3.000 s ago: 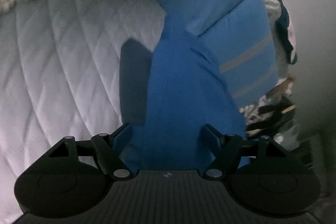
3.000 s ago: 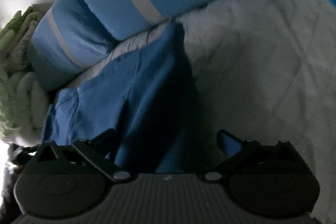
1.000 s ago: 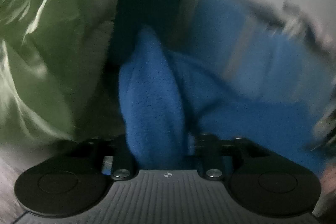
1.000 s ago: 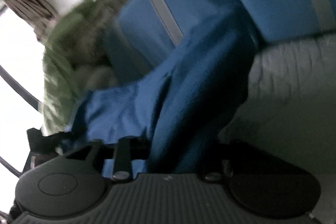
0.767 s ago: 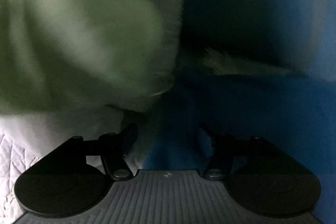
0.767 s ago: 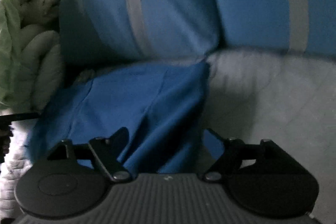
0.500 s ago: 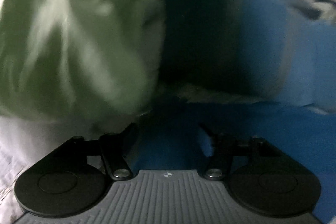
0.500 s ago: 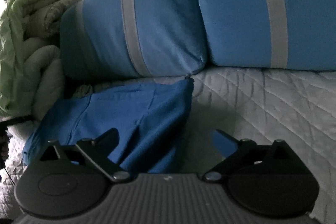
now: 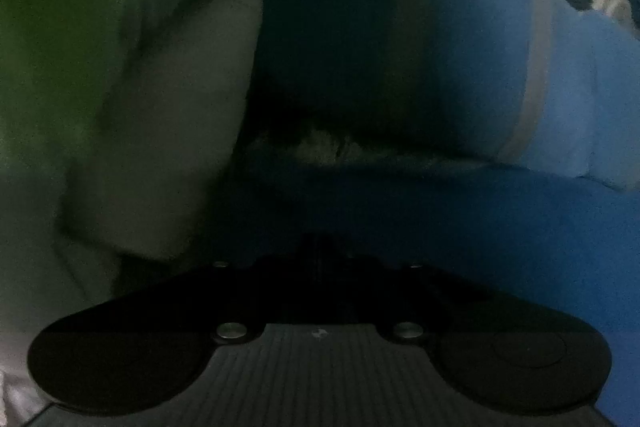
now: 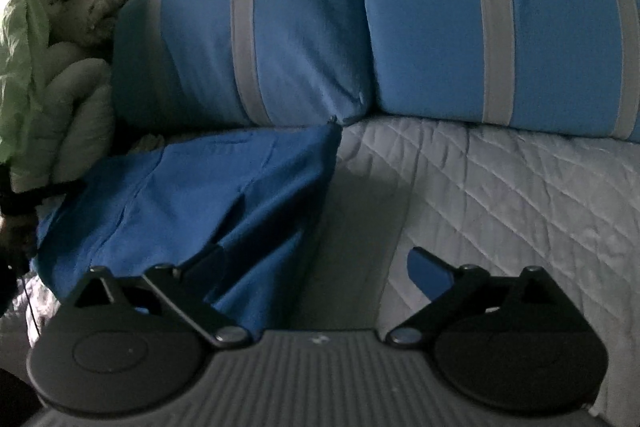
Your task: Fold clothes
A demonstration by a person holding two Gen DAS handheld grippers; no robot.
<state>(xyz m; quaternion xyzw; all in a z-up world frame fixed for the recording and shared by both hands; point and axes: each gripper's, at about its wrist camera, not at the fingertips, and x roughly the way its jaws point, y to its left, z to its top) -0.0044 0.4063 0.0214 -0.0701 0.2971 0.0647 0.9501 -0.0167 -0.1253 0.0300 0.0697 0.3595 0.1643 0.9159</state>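
A blue garment (image 10: pixel 200 187) lies spread on the quilted bed, its far corner touching the pillows. My right gripper (image 10: pixel 320 263) is open wide over its near right edge. The left finger is above the cloth, the right finger above the quilt, and nothing is pinched. The left wrist view is very dark. There my left gripper (image 9: pixel 316 247) is low on the garment (image 9: pixel 480 227), with its jaws closed together at the cloth's edge beside the green blanket. The cloth was between the jaws just before they closed.
Two blue pillows with grey stripes (image 10: pixel 300 27) (image 10: pixel 520 7) lean at the back of the bed. A bundled green blanket (image 10: pixel 60 47) is piled at the left, close against the garment. Pale quilted bedding (image 10: pixel 500 187) stretches to the right.
My right gripper opened wide and let go of the garment, which now lies flat. My left gripper sank toward the cloth beside the green blanket, and its jaws closed.
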